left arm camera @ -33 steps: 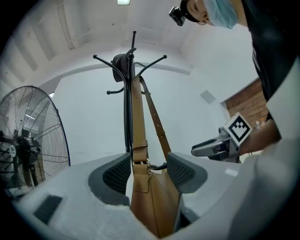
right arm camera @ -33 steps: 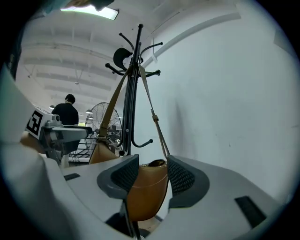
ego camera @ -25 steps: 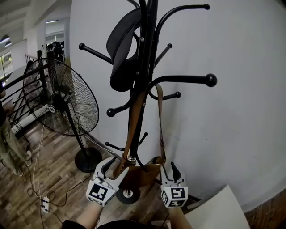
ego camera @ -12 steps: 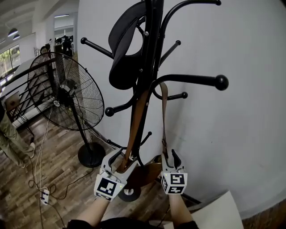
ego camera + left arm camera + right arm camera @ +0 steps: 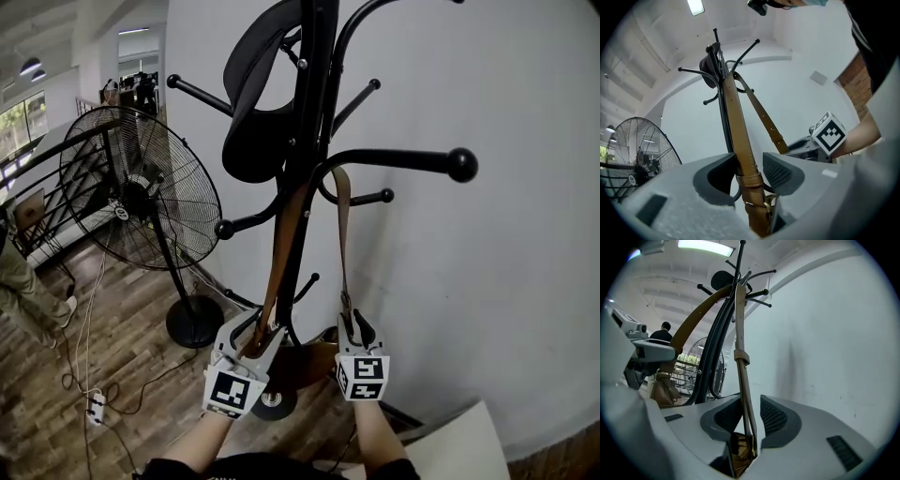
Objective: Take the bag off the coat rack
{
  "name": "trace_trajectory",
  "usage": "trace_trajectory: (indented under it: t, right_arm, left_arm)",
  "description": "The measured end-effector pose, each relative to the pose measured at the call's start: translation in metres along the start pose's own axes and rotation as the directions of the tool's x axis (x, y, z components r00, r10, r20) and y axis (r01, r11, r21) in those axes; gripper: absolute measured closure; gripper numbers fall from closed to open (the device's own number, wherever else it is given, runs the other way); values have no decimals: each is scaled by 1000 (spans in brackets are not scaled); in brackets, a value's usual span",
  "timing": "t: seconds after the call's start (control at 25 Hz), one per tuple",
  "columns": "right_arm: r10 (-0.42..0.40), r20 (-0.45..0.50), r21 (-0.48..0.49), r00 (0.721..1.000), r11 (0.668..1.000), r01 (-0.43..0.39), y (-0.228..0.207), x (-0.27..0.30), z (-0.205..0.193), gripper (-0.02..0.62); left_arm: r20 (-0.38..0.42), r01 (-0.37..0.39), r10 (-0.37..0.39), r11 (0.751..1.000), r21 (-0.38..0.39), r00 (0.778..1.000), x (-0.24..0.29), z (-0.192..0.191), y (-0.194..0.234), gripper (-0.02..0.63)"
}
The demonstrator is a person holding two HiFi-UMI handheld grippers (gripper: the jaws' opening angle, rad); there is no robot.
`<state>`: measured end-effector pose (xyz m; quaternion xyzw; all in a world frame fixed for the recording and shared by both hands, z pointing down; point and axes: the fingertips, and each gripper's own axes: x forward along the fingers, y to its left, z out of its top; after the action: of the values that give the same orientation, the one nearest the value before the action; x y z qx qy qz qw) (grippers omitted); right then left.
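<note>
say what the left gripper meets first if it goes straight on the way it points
The strap: it already stands between the left gripper's closing jaws and runs on ahead. Beyond it, probably the rack, though depth is unclear.

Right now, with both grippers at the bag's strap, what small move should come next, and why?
Probably finish closing both. The left gripper and right gripper are closing, each with a run of the strap between its jaws, but neither seems to clamp it yet. The strap hangs over the hook, so lift afterwards.
</note>
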<state>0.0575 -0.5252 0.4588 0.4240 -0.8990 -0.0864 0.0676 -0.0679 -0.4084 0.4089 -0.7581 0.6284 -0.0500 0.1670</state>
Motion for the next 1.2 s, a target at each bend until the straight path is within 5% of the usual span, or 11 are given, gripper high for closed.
trace_trajectory:
  t: [0.12,0.52,1.2]
  right_arm:
    - [-2,-5,-29,1000,1000,2,2,-3,2,563]
    - [26,-22,53,999,998,-25,-1,-25,9,569]
    - [45,-43,72,998,996,-42,1,-49,48,569]
  left_arm:
    - [-30,-11,10,1000,-24,999,1,-2,2,464]
    - [-35,42,-46,993,-112,998,1,-1,7,571]
    - [-6,149,-152,977,-154,988,-7,10,8,586]
